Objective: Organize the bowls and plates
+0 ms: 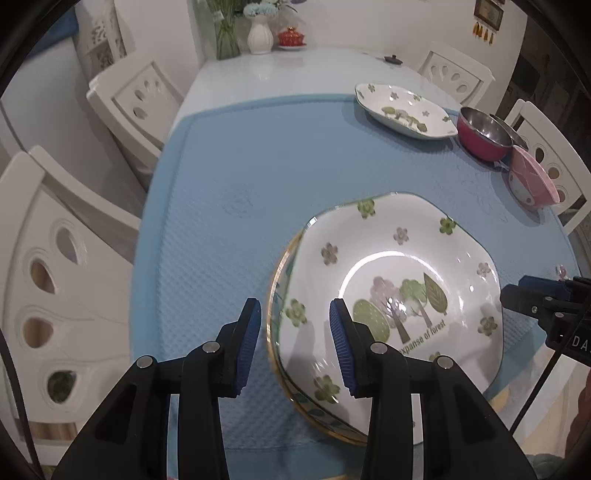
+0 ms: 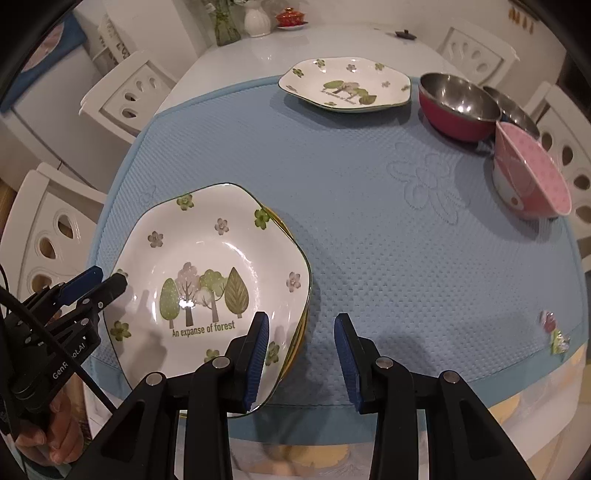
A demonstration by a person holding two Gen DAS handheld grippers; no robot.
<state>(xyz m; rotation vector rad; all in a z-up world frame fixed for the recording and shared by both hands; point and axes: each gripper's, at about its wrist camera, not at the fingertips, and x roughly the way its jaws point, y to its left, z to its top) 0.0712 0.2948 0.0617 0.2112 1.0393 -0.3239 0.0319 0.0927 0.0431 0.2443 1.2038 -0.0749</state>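
Observation:
A white forest-print plate (image 1: 399, 280) lies on top of a gold-rimmed plate (image 1: 275, 295) near the front of the blue mat; it also shows in the right wrist view (image 2: 207, 273). My left gripper (image 1: 295, 343) is open and empty, its jaws astride the stack's left rim, above it. My right gripper (image 2: 301, 354) is open and empty over the stack's right edge. A second forest-print plate (image 2: 345, 85) lies at the far side. A red steel bowl (image 2: 456, 107), a second steel bowl (image 2: 511, 110) and a pink bowl (image 2: 532, 173) stand at the right.
The blue mat (image 2: 332, 192) covers a white table (image 1: 280, 70). White chairs (image 1: 48, 273) stand around it. Vases (image 1: 260, 35), a red lidded cup (image 1: 291, 37) and a small dark lid (image 1: 393, 59) stand at the far end.

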